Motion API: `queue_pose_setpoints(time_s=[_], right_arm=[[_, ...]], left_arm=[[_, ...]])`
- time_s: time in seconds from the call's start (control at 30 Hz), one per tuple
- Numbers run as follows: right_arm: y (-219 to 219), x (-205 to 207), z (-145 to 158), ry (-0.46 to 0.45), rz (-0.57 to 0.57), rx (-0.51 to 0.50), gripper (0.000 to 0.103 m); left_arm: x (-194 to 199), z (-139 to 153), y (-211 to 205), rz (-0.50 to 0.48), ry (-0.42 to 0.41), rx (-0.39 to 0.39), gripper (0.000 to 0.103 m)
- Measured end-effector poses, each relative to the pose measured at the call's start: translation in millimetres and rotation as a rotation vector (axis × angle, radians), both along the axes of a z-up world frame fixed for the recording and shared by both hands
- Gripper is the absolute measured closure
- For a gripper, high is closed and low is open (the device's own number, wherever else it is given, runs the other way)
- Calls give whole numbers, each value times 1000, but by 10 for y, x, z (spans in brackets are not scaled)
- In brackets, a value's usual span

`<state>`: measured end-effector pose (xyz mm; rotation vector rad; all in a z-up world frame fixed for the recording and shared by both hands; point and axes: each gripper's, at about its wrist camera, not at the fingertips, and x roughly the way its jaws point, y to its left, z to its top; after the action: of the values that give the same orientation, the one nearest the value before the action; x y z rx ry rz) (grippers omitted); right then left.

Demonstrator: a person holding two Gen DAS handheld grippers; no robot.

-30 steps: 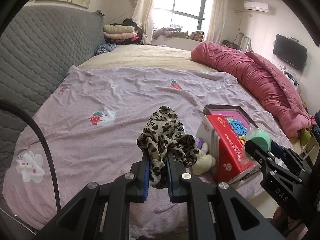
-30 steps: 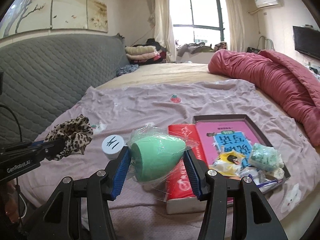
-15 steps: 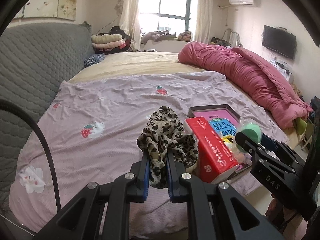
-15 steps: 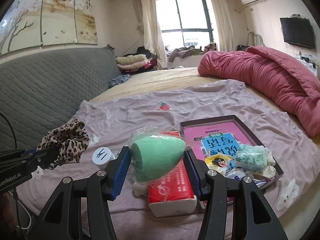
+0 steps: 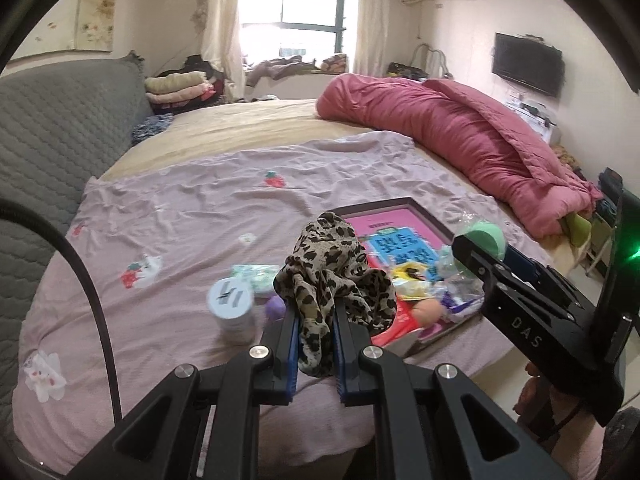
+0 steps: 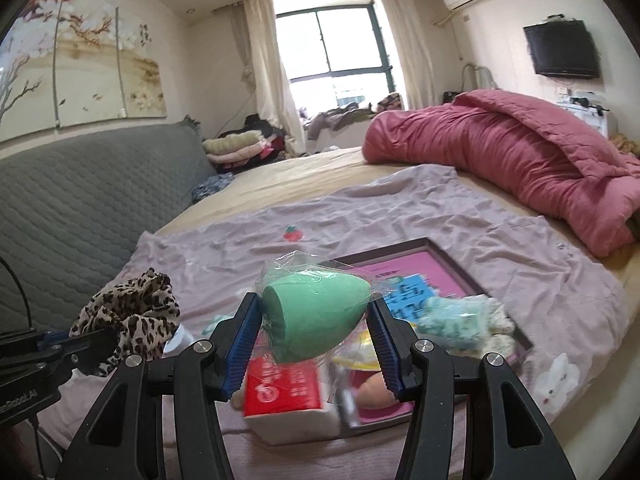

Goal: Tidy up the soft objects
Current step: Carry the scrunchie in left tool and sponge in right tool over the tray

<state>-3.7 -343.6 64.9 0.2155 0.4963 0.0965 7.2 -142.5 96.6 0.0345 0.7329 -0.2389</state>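
Pinching leopard scrunchie (image 5: pixel 334 276) in our left tongs (image 5: pixel 316 344); right tongs (image 6: pixel 316 344) clamp bagged green sponge (image 6: pixel 314 316), both above bed (image 5: pixel 180 220).

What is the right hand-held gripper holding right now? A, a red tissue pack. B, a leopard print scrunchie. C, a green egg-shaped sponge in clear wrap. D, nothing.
C: the right hand-held gripper is clamped on the green egg-shaped sponge in clear wrap, held above the bed.
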Motion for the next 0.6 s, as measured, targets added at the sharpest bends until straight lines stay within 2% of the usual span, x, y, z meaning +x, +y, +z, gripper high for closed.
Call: queue_pose_setpoints(time_s=[0.3, 0.6], right_arm=[[-658, 8, -86, 22, -153, -11, 48], [-1135, 83, -383, 98, -243, -15, 48]], left_arm=[[177, -52, -576, -115, 23, 4, 89], [589, -427, -1185, -196, 112, 38, 88]])
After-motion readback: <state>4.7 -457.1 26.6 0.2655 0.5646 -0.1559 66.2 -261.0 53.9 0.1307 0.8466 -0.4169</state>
